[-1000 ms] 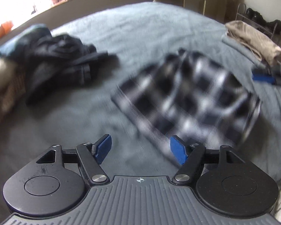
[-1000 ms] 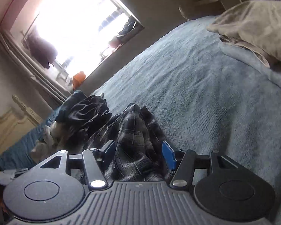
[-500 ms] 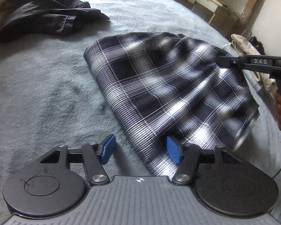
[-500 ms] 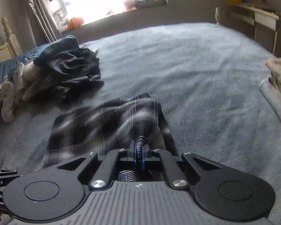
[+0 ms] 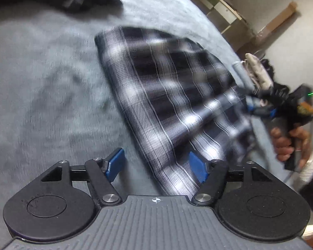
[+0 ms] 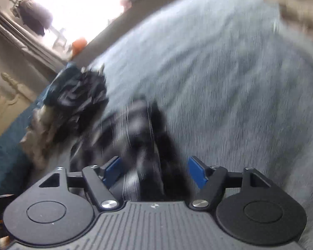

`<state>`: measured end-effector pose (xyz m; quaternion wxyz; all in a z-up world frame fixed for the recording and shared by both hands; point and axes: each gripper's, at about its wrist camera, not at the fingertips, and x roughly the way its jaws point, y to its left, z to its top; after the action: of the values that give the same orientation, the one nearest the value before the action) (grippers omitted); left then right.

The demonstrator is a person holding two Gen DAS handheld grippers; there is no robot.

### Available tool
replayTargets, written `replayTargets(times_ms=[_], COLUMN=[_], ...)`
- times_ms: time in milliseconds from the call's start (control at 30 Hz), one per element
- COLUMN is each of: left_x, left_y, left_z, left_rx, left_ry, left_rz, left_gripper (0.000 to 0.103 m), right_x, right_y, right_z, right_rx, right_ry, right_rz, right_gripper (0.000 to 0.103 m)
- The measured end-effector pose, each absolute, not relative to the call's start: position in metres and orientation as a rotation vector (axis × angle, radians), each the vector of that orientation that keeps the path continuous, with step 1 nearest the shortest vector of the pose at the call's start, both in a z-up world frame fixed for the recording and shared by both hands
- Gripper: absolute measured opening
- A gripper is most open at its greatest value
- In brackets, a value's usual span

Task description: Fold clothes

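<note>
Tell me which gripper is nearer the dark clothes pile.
Left, though only as a rough judgement. The left gripper sits at the plaid garment's near edge facing the dark clothes pile; the right gripper straddles the garment's opposite end.

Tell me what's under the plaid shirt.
The plaid shirt lies spread on the grey blanket, which shows all around its edges. Anything else beneath the cloth is covered and cannot be seen.

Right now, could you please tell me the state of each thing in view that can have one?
Plaid garment: lying on the bed, partly folded, edges blurred.
Left tool: open, its jaws have just been opening; the garment's near edge lies between them, unpinched.
Right tool: open, its jaws have just been opening; cloth between them, released.
Dark clothes pile: crumpled, unfolded.
</note>
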<state>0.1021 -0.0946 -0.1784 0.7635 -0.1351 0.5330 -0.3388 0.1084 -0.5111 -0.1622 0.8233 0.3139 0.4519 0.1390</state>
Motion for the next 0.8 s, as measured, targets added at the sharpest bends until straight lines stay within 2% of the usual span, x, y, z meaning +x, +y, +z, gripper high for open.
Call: replayTargets(times_ms=[67,200,233,267,300,333,367,400,433,500,600,800], left_x=[0.1,0.101,0.102,0.102,0.101,0.099,0.098,0.099,0.1,0.103,0.105,0.097], left_y=[-0.096,-0.104,-0.107,-0.111,-0.115,-0.118,-0.12,-0.119,-0.118,-0.112,-0.101,-0.063], left_z=[-0.184,-0.189,-0.19,-0.191,-0.192,-0.192,-0.193,-0.194,-0.196,-0.198,-0.193,-0.155], left_rx=[-0.316,-0.349,-0.367,-0.38,-0.375,-0.364,-0.361,-0.373,-0.385,-0.434,-0.504,-0.502], left_ry=[1.184,1.18,1.182,1.182,1.176,1.166,1.161,1.16,1.159,1.167,1.18,1.17], left_rz=[-0.768,-0.761,-0.758,-0.756,-0.757,-0.757,-0.749,-0.738,-0.726,-0.705,-0.697,-0.744], left_gripper=[0.07,0.07,0.07,0.069,0.066,0.062,0.055,0.045,0.04,0.021,0.013,0.013], right_x=[0.107,0.107,0.108,0.109,0.109,0.109,0.109,0.108,0.106,0.102,0.095,0.064], right_y=[-0.516,-0.514,-0.51,-0.505,-0.499,-0.495,-0.494,-0.492,-0.49,-0.484,-0.469,-0.431], right_z=[-0.177,-0.187,-0.19,-0.19,-0.188,-0.187,-0.187,-0.187,-0.185,-0.182,-0.174,-0.17], right_rx=[0.71,0.79,0.806,0.792,0.756,0.735,0.735,0.736,0.735,0.734,0.74,0.811], right_ry=[1.043,1.045,1.054,1.059,1.061,1.062,1.064,1.062,1.056,1.046,1.031,1.058], right_rz=[0.374,0.476,0.493,0.5,0.498,0.494,0.488,0.484,0.481,0.479,0.496,0.559], right_gripper=[0.078,0.08,0.079,0.072,0.062,0.057,0.046,0.041,0.039,0.031,0.029,0.028])
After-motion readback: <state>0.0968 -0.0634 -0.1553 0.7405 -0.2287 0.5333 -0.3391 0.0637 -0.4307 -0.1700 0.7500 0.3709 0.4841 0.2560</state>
